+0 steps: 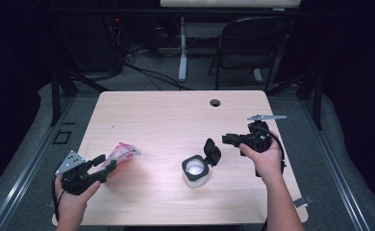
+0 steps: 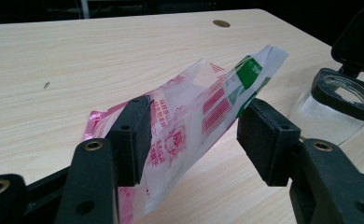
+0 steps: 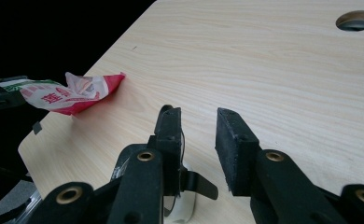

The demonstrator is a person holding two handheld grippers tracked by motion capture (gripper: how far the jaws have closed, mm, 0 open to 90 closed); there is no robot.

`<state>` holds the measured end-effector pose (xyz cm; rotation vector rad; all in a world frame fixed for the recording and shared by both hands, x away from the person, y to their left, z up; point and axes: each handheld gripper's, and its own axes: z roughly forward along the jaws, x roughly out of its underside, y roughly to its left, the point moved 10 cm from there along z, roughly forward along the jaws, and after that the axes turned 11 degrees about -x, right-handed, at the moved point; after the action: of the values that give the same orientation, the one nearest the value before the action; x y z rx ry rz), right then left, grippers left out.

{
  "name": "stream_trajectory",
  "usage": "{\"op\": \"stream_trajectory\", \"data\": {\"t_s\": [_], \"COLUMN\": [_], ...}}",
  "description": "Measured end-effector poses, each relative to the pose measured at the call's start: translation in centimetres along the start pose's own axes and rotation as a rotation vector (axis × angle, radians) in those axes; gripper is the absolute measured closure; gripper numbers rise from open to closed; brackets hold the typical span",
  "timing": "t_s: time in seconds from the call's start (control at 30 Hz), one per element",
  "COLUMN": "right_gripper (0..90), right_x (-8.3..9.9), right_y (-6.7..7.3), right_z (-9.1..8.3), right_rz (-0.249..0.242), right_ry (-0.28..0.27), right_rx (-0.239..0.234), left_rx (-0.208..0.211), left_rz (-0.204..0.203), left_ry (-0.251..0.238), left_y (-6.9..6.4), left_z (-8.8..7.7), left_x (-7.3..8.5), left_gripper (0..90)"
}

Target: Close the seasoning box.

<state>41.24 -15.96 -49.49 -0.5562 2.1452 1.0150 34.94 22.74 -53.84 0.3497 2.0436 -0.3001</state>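
Left gripper (image 1: 104,165) clamps a crinkled red-and-white printed plastic packet (image 1: 122,153) between its pads, at the near left of the pale wooden table (image 1: 166,120); right gripper (image 1: 230,139) holds nothing, jaws narrowly parted, just right of a clear jar (image 1: 195,172) with its black flip lid (image 1: 212,151) open.

A pale wooden table (image 1: 176,110) has a round cable hole (image 1: 215,102) near its far edge. Beyond it, on the grey floor, stands a dark folding chair (image 1: 253,45) at far right, beside a white desk leg (image 1: 182,48) with black cables (image 1: 147,72) trailing left.
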Motion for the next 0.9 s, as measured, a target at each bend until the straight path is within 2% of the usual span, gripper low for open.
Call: {"op": "stream_trajectory", "data": {"t_s": [0.13,0.47,0.6,0.67,0.77,0.9], "right_gripper": [74.6,80.4,83.9,86.5,88.6,89.3], "right_x": [0.3,1.2,1.6,1.7,2.3,2.8], "right_y": [0.0,-0.2,-0.3,-0.3,-0.3,0.0], "right_z": [0.0,0.5,0.6,0.7,1.1,1.8], "right_rz": [0.001,0.006,0.001,0.019,0.027,0.02], "right_ry": [0.001,0.019,0.024,0.017,0.039,0.065], "right_rx": [0.004,0.015,0.036,0.03,0.028,0.012], "left_rx": [-0.005,-0.017,-0.013,-0.018,-0.015,-0.013], "left_rz": [0.008,-0.002,0.001,0.0,0.004,0.001], "left_ry": [0.004,0.001,-0.003,-0.014,-0.024,-0.027], "left_y": [0.0,0.4,0.2,0.1,0.0,0.0], "left_z": [0.1,-0.1,-0.2,-0.3,-0.6,-0.7], "left_x": [-0.1,-0.3,-0.4,-0.6,-0.8,-0.9], "left_gripper": [44.7,45.2,45.1,45.1,45.0,44.9]}}
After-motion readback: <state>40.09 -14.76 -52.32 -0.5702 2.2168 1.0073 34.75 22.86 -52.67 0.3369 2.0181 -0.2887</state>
